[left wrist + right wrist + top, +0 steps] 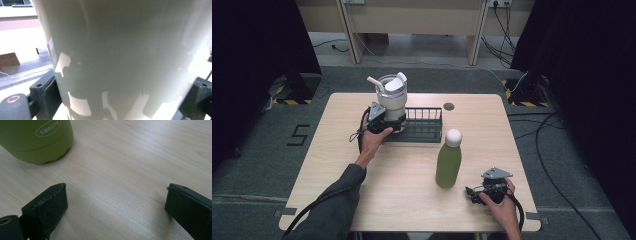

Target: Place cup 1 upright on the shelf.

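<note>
A: What sits closest to the lens?

B: The right gripper (116, 202), low over the table (130, 157). Its jaws stand wide apart with bare wood between them. A green bottle (35, 140) stands ahead of it and off to its left, near but not touching.

A: Room to move there?

B: Plenty ahead and between the jaws. Behind the right gripper (484, 192) the table's near edge is close, and the right edge is not far either.

A: And the other hand?

B: The left gripper (379, 122) is clamped on a white cup (391, 102), a jaw pressed on each side of its lower wall. In the left gripper view the cup (120, 55) stands straight ahead, right against the lens.

A: Where is the cup standing?

B: Upright at the left end of a black wire rack (422, 125). Whether it rests inside the rack or just beside it, I cannot tell. The rack runs off to the right of that gripper; open table lies to its left.
</note>
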Available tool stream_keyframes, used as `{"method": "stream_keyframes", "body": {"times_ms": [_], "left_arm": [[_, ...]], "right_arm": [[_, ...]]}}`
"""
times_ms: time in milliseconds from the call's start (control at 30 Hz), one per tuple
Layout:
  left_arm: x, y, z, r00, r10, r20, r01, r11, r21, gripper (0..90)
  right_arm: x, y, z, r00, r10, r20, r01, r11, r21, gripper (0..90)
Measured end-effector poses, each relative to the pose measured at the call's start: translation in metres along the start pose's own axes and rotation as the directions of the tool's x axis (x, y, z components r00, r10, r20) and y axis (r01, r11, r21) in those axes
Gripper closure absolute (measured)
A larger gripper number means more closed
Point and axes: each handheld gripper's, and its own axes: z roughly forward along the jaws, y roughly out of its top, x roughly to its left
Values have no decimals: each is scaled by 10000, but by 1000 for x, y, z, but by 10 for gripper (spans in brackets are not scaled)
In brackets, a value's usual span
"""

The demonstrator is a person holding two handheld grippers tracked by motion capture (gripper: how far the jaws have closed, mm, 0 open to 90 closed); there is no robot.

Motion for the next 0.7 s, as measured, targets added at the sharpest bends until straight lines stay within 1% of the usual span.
{"method": "stream_keyframes", "body": {"times_ms": [33,100,200,233,400,433,467,500,533,600,667,700], "left_arm": [[-1,0,0,9999,-104,2,104,9999,-21,94],[0,0,0,10000,33,-4,-33,10000,-40,91],[0,0,-2,10000,-62,-14,62,10000,-50,96],[1,0,-2,10000,58,-5,-58,10000,-60,96],[0,-2,-3,10000,-31,-55,31,9999,-123,97],[-2,-3,-3,9997,-224,-49,223,9996,-149,97],[-5,-3,-3,9977,-673,2,672,9976,-150,97],[-3,-3,-4,9995,-303,-60,302,9995,-124,98],[-1,-2,-4,10000,-27,-79,26,10000,-88,98],[-1,-1,-5,9999,124,-95,-124,9999,-54,98],[-1,-2,-6,9999,52,-90,-53,10000,-71,98],[-6,-3,-6,9978,-660,-52,659,9978,-88,98]], "right_arm": [[0,0,0,10000,-2,0,2,10000,-3,47],[0,0,0,10000,-1,-2,1,10000,-1,47],[0,0,0,10000,5,-2,-5,10000,0,47],[0,0,0,10000,2,-7,-2,10000,9,47],[0,0,0,10000,-7,-6,7,10000,7,47],[0,0,0,10000,0,-7,0,10000,8,47],[0,0,0,10000,-12,4,12,10000,1,47],[0,0,0,10000,-5,0,5,10000,3,47],[0,0,0,10000,-7,-6,7,10000,6,47],[0,0,0,10000,-6,-6,6,10000,7,47],[0,0,0,10000,-6,-7,6,10000,6,47],[0,0,0,10000,4,-8,-4,10000,10,47]]}}
